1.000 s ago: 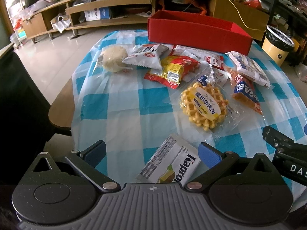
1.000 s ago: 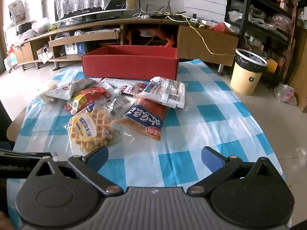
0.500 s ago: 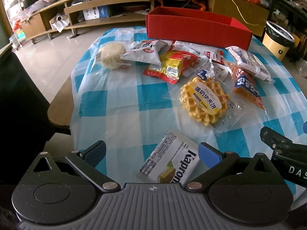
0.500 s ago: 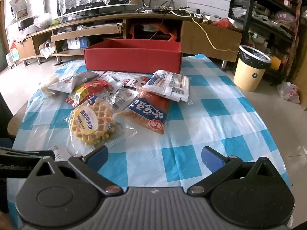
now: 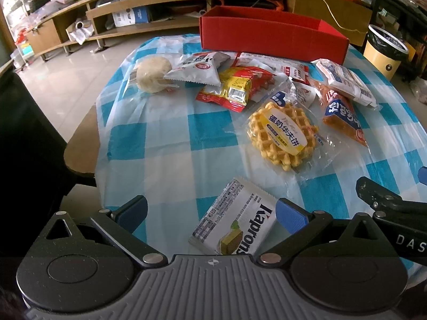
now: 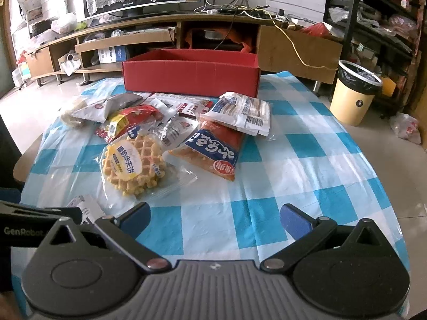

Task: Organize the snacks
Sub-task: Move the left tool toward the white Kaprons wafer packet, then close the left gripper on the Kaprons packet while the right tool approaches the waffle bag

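Left gripper (image 5: 210,214) jaws apart, straddling white foil Kapron wafer pack (image 5: 234,228) at frame bottom; right gripper (image 6: 214,220) apart, empty. Close across pack's short width, then lift to red cardboard box (image 5: 272,36), upper centre.

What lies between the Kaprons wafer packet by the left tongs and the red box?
The waffle pack, the red-and-yellow snack bag and other packets lie on the table between the Kaprons wafer packet and the red box.

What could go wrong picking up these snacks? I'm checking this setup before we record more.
The white wafer packet lies flat near the table's front edge, so open left fingers may nudge it off. The waffle's loose clear wrapper could slip. The white bag rests on the orange packet; lifting the lower one may spill it.
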A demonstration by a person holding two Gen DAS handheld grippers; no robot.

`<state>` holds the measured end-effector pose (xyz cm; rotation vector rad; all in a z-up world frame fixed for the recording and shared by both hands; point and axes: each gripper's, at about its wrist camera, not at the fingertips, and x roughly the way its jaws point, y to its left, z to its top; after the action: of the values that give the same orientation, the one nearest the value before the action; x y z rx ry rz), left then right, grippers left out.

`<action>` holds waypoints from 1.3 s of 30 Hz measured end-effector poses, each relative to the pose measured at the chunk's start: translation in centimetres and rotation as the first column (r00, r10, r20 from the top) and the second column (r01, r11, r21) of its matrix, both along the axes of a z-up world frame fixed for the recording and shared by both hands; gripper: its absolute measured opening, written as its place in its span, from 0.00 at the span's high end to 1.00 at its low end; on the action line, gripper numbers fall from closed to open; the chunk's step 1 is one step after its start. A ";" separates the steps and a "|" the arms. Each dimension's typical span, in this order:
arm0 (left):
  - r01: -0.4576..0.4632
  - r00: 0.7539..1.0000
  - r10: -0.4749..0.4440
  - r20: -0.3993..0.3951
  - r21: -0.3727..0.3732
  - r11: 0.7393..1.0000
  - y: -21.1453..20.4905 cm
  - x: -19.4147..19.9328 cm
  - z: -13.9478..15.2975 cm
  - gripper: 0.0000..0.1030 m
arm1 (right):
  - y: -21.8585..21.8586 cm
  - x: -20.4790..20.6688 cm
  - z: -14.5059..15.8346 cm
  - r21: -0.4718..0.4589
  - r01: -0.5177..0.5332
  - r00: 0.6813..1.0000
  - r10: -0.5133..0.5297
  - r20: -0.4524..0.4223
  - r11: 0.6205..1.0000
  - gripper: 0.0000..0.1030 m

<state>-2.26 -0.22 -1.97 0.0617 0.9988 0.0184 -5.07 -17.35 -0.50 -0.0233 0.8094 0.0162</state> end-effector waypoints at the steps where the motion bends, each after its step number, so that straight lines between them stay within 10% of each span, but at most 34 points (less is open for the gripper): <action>1: 0.001 1.000 -0.001 -0.001 0.001 1.000 0.0 0.0 0.0 0.00 | 0.0 0.0 0.0 0.000 -0.001 1.000 0.001 -0.001 1.000 0.02; 39: 0.148 0.985 -0.142 -0.096 0.069 0.987 -1.2 0.7 -3.2 0.09 | -0.5 0.9 -0.6 0.056 -0.003 0.997 0.007 -0.071 0.998 0.02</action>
<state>-1.54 -1.37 -5.19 0.2062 1.0822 -0.0807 -4.14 -17.86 -1.15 0.0283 0.8801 0.0449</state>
